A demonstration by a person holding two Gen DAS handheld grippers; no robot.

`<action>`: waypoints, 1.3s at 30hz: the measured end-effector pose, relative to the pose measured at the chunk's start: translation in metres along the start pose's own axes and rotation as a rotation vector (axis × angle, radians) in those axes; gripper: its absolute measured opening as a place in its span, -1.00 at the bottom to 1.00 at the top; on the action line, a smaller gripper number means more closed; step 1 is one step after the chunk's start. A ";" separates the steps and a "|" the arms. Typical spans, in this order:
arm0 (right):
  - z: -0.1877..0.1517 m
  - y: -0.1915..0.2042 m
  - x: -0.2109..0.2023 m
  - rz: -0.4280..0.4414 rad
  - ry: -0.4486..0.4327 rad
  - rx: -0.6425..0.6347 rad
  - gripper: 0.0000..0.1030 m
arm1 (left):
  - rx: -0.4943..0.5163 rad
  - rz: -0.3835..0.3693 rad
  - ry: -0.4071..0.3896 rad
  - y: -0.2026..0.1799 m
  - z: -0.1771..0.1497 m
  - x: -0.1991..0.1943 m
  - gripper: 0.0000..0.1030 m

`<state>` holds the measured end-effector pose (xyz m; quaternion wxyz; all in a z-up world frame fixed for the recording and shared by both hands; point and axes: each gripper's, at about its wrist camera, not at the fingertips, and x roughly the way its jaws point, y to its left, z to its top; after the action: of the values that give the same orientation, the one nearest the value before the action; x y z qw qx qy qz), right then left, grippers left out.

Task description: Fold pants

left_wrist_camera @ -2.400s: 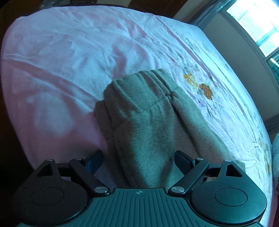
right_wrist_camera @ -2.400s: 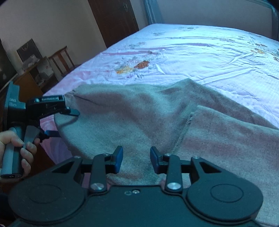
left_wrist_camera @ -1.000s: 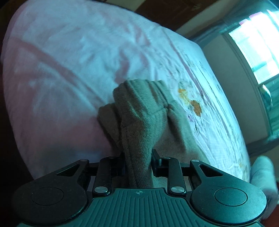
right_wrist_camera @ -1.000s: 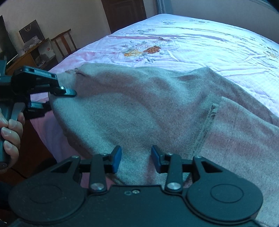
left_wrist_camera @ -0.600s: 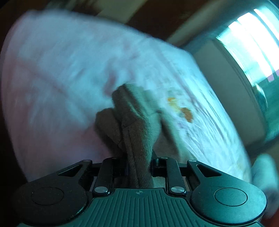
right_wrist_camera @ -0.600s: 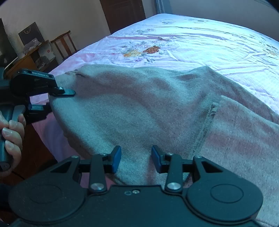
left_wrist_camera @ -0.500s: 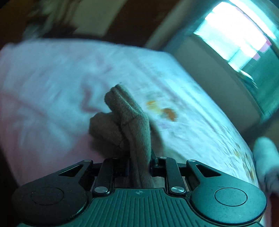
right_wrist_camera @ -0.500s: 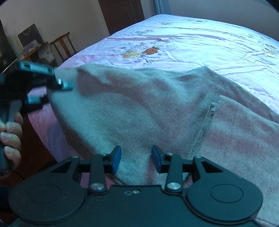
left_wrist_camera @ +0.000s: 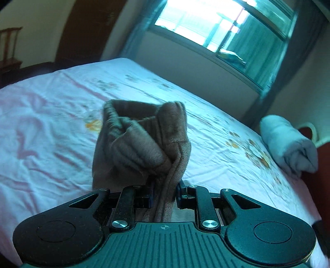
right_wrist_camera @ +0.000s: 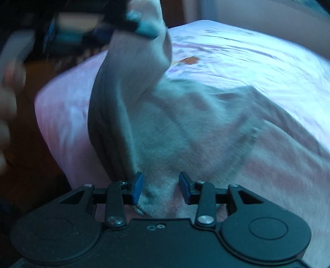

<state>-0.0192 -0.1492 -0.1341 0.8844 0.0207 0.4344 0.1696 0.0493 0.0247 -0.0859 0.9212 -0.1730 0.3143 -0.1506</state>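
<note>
The grey-brown fleece pants (right_wrist_camera: 196, 132) lie on the bed with one end lifted. My left gripper (left_wrist_camera: 164, 195) is shut on a bunched fold of the pants (left_wrist_camera: 144, 144) near the elastic waistband and holds it up above the bed; it also shows blurred at the top left of the right wrist view (right_wrist_camera: 132, 18). My right gripper (right_wrist_camera: 160, 189) has its jaws partly closed with the near edge of the pants between the blue pads; whether the pads press the cloth I cannot tell.
The pink floral bedsheet (left_wrist_camera: 51, 115) covers the bed. A rolled light-grey blanket (left_wrist_camera: 288, 144) lies at the bed's far right edge. A window (left_wrist_camera: 222, 28) is beyond the bed. The bed's left edge (right_wrist_camera: 51, 115) drops to a dark floor.
My left gripper closed on the pants' waistband end and has lifted it high above the bed, swinging the view up toward the window. My right gripper has stayed at the near edge.
</note>
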 end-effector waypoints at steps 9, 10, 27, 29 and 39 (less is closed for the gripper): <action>-0.017 -0.105 -0.098 -0.049 -0.185 0.345 -0.36 | 0.123 -0.186 0.066 -0.081 -0.032 0.001 -0.62; -0.022 -0.120 -0.107 -0.043 -0.195 0.394 -0.36 | 0.147 -0.220 0.084 -0.094 -0.039 0.002 -0.62; -0.092 -0.222 -0.174 -0.065 -0.261 0.730 -0.11 | 0.330 -0.352 0.313 -0.176 -0.120 0.009 -0.70; -0.090 -0.224 -0.163 0.020 -0.238 0.783 -0.05 | 0.351 -0.303 0.266 -0.167 -0.104 -0.002 -0.70; -0.084 -0.230 -0.108 0.140 -0.159 1.026 0.07 | 0.280 -0.064 0.241 -0.079 -0.041 0.012 -0.68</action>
<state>-0.0801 -0.4095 -0.1465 0.7772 0.4931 0.3908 -0.0082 0.0195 -0.0601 -0.0899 0.8868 -0.0337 0.3926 -0.2417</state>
